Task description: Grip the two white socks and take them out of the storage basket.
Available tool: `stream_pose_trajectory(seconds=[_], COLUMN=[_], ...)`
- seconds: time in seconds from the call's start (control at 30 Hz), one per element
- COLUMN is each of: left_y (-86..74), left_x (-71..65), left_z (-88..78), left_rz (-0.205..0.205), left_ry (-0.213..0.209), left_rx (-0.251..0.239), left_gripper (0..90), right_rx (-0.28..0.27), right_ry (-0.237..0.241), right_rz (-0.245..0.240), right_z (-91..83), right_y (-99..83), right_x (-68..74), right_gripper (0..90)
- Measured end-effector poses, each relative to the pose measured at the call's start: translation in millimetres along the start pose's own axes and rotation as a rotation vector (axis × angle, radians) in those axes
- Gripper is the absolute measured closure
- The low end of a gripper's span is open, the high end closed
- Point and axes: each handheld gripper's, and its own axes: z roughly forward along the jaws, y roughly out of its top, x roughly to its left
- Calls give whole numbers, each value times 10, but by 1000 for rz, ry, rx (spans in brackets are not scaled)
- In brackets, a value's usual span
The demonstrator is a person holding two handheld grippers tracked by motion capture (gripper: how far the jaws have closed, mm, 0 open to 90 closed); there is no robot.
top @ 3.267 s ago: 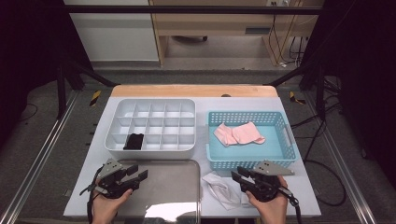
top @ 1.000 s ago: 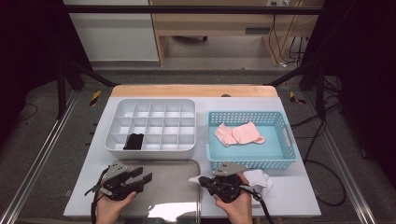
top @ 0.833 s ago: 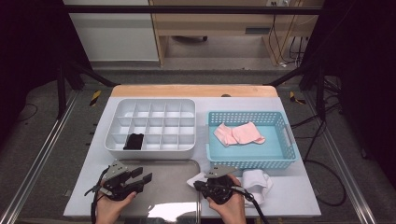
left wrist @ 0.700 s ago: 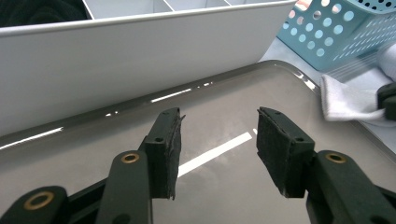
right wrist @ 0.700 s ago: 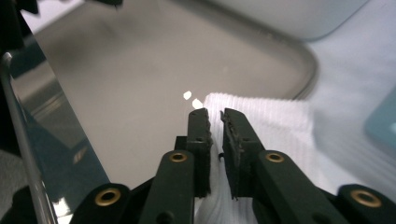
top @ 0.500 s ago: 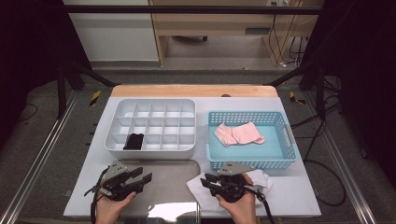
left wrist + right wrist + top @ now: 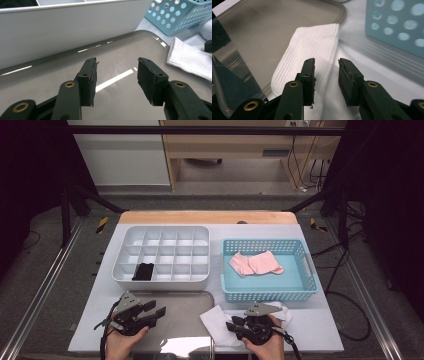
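1. White tabletop [image 7: 330,330] is carrying everything: a grey metal tray [image 7: 185,320] is lying at the near edge, a white divider box [image 7: 162,252] is standing behind it, and a blue basket [image 7: 270,292] with pink socks [image 7: 255,263] is sitting to the right.
2. A white sock [image 7: 312,52] is lying just ahead of and under the right gripper [image 7: 325,75], its ribbed cuff draping over the tray's right rim and its long axis running away from the jaws toward the tray.
3. The right gripper's jaws have just been opening and are standing partly apart; the sock is showing beneath them, with no pad pressing on it.
4. The left gripper [image 7: 116,75] is hovering over the tray with its jaws wide and nothing between them; the sock [image 7: 190,60] is lying off to its right.
5. The right hand is much the nearer one.
6. The basket wall is standing close on the right, so any spreading move is looking freer toward the tray.
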Motion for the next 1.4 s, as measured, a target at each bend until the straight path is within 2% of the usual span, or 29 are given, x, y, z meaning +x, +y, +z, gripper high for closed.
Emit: stream_pose_trajectory(seconds=[0.13, 0.23, 0.33, 0.43, 0.57, 0.63, 0.7, 0.77, 0.83, 0.93, 1.03, 1.23, 1.33, 1.4], left_y=[16, 47, 86, 132, 200, 218, 207, 178, 154, 117, 91, 63, 67, 61], left_x=[-6, -29, -44, -61, -54, -42, -29, -12, -9, 23, 50, -46, -85, -114], left_z=[20, 37, 49, 55, 53, 49, 56, 66, 64, 30, -9, -68, -50, -22], left_rz=[-7, -8, -9, -12, -32, -48, -61, -84, -94, -107, -122, -98, -92, -84], left_ry=[-1, -8, -7, -11, -11, -6, 5, 7, 13, 22, 22, 7, -8, -18], left_rx=[0, 0, -2, -4, -21, -30, -28, -19, -16, -22, -28, -41, -36, -25], left_gripper=[490, 490, 490, 490, 490, 491, 490, 490, 490, 490, 490, 484, 476, 473], right_rx=[14, 20, 22, -17, -98, -127, -130, -106, -73, -35, 2, 46, 39, 9], right_ry=[15, 38, 45, 51, -7, -32, -23, -2, 45, 95, 112, 152, 159, 150], right_rz=[-16, 1, 11, 22, 26, 6, -19, -58, -87, -98, -102, -110, -124, -115], right_z=[68, 86, 74, 15, -92, -97, -41, 71, 210, 351, 446, 520, 466, 368], right_y=[0, 7, 46, 130, 298, 385, 447, 471, 451, 393, 309, 203, 214, 254], right_x=[9, 6, 5, -25, -67, -51, 6, 108, 218, 324, 398, 526, 565, 530], right_gripper=[732, 834, 866, 870, 870, 869, 868, 868, 866, 867, 864, 798, 765, 760])
